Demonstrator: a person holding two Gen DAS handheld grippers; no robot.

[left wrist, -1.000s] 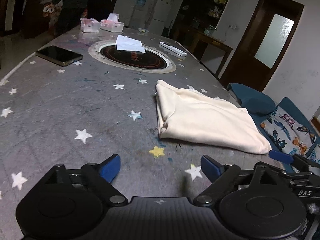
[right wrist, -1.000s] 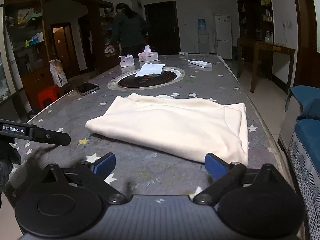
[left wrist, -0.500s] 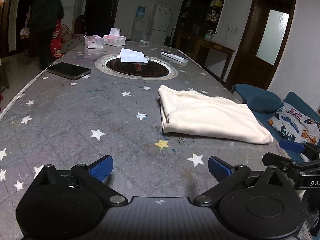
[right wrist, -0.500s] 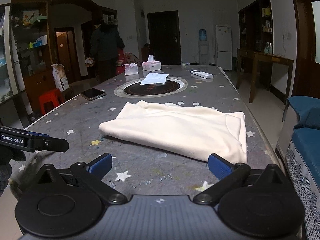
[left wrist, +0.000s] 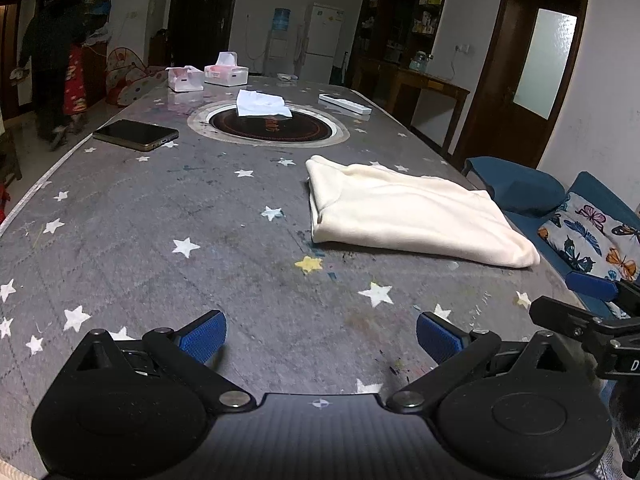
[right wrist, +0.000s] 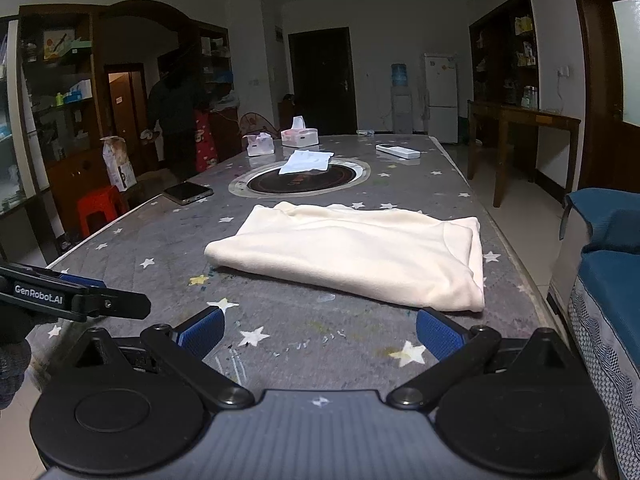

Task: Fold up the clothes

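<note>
- The table (left wrist: 120,216) bears the folded cream garment (right wrist: 352,252) near its right edge, short of the round inset hob (left wrist: 272,126).
- Only the right view shows the red stool (right wrist: 98,210) left of the table.
- Left gripper (left wrist: 320,334) and right gripper (right wrist: 318,332) both gape wide over bare tabletop, touching no cloth.

Two black linkage arms tipped with ribbed blue pads (left wrist: 204,336) are seen on the left gripper (left wrist: 320,338), joined by silver pivot screws to round black housings. The same build is shown on the right gripper (right wrist: 318,336). White "GenRobot.AI" lettering is carried on the left unit's side, gripped in a dark knitted glove (right wrist: 12,356).
</note>
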